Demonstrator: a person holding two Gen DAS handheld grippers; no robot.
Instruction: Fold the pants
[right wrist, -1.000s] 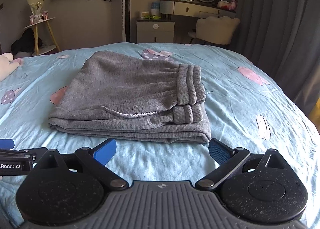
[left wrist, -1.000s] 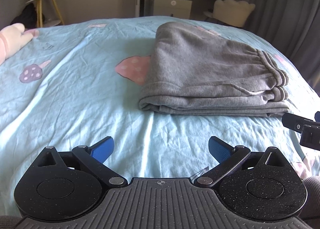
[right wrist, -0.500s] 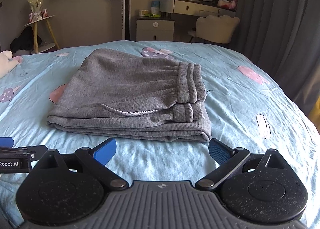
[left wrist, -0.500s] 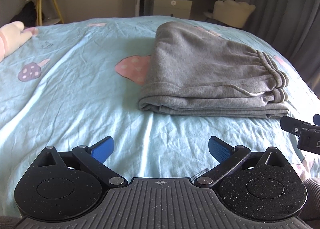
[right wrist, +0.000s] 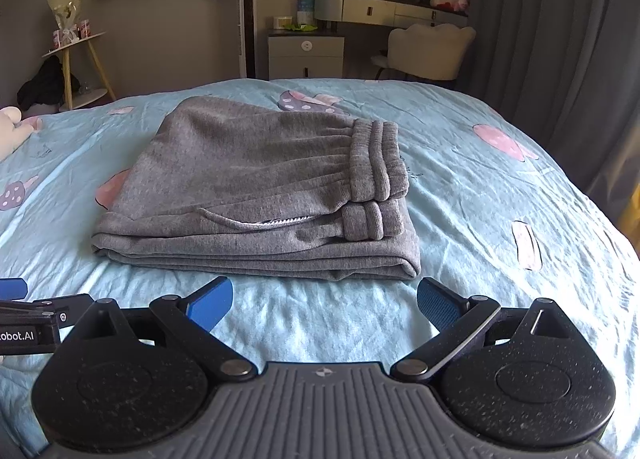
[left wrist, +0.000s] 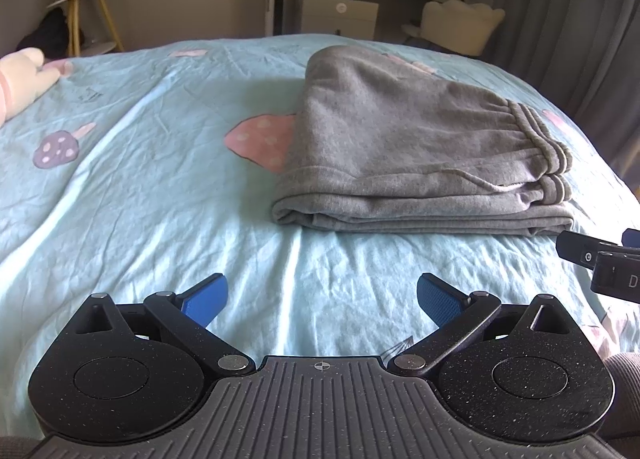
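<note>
Grey sweatpants (left wrist: 412,163) lie folded into a flat stack on the light blue bedsheet (left wrist: 152,195), waistband to the right. They also show in the right wrist view (right wrist: 256,195). My left gripper (left wrist: 320,299) is open and empty, held above the sheet in front of and left of the stack. My right gripper (right wrist: 324,303) is open and empty, just in front of the stack's near edge. The right gripper's body shows at the right edge of the left view (left wrist: 600,263).
The bed carries mushroom prints (left wrist: 260,139). A pink plush toy (left wrist: 20,75) lies at the far left. Beyond the bed stand a side table (right wrist: 76,59), a cabinet (right wrist: 306,55), a dressing table with chair (right wrist: 428,47) and grey curtains (right wrist: 560,39).
Both grippers have drawn back slightly from the folded pants and stayed open. The pants have not moved.
</note>
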